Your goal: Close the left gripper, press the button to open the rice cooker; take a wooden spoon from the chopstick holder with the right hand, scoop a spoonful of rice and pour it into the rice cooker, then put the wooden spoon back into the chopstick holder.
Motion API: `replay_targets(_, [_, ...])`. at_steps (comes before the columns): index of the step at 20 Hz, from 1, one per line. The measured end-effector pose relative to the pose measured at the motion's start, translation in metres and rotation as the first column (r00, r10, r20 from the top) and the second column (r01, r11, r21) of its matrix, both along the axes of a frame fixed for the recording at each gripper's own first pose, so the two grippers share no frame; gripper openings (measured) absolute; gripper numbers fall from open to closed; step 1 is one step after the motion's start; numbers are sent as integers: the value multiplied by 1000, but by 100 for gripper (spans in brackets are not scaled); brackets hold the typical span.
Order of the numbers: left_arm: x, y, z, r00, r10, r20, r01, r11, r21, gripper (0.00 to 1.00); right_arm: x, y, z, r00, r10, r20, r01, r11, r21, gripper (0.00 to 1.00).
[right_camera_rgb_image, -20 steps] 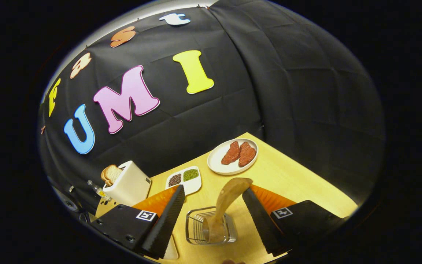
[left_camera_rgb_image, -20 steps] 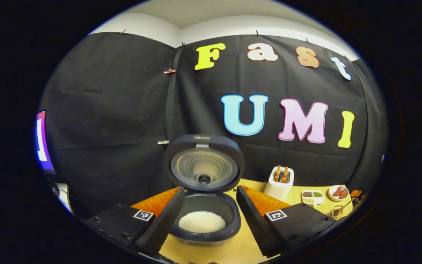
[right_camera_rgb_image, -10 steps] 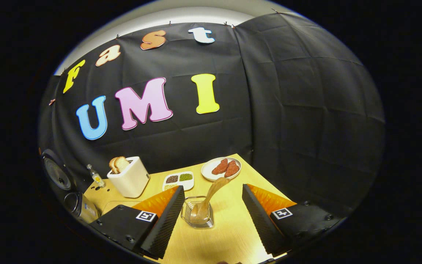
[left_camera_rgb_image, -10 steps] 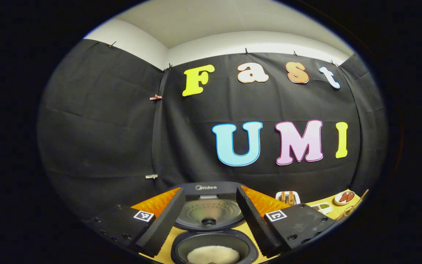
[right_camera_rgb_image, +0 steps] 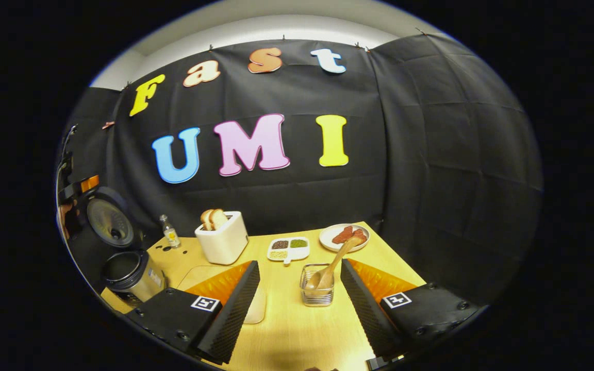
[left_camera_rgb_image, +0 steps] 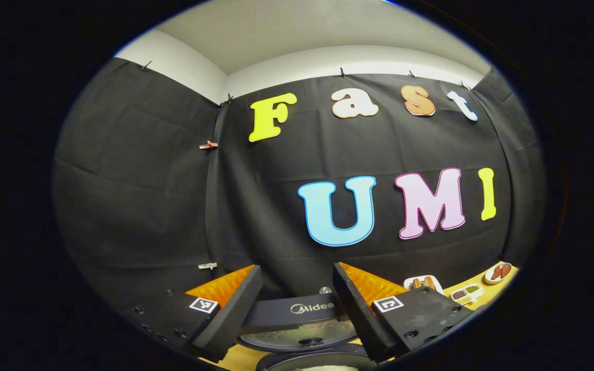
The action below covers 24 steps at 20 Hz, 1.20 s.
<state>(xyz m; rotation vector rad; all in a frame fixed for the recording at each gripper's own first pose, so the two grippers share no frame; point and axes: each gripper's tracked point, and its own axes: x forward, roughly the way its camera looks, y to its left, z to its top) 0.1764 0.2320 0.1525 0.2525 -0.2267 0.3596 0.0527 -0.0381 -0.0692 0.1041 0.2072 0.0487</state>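
Note:
The dark rice cooker (left_camera_rgb_image: 297, 309) stands with its lid raised, low between the fingers of my left gripper (left_camera_rgb_image: 296, 268), which is open and holds nothing; its pot rim peeks at the bottom edge. In the right gripper view the same cooker (right_camera_rgb_image: 132, 273) sits at the far left of the wooden table (right_camera_rgb_image: 302, 330), lid up. The clear chopstick holder (right_camera_rgb_image: 317, 293) stands on the table just ahead of my right gripper (right_camera_rgb_image: 300, 264), slightly right of centre. The wooden spoon (right_camera_rgb_image: 335, 260) leans in it, handle up to the right. This gripper is open and apart from the spoon.
A white toaster (right_camera_rgb_image: 222, 237) with bread, a small bottle (right_camera_rgb_image: 170, 232), a divided dish (right_camera_rgb_image: 289, 248) and a plate of meat (right_camera_rgb_image: 343, 237) line the back of the table. A pale flat item (right_camera_rgb_image: 258, 309) lies partly behind my right gripper's left finger.
The left gripper view has tilted upward, so the cooker sank to the bottom edge. My right gripper drew back from the holder, which now looks smaller; the spoon stays in it.

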Motion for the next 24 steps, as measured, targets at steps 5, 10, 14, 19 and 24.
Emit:
replay_targets(5, [7,-7,-15,998,-12,-63,8,998,-56,94,-7,17,-10,999,35,-37,-36,999,-39,99])
replay_targets(10, [-30,-26,-45,986,5,-166,-32,986,-163,95,5,26,-19,995,71,-69,-71,997,4,99])
replay_targets(14, [-68,-44,-87,961,10,-276,-80,967,-241,95,8,43,-30,986,134,-101,-133,991,16,99])
replay_targets(19, [-102,-59,-155,898,13,-439,-157,943,-292,95,4,56,-50,966,206,-158,-201,978,48,99])
replay_targets(24, [-117,-64,-211,854,4,-521,-195,930,-312,95,0,61,-61,944,267,-194,-259,964,66,99])
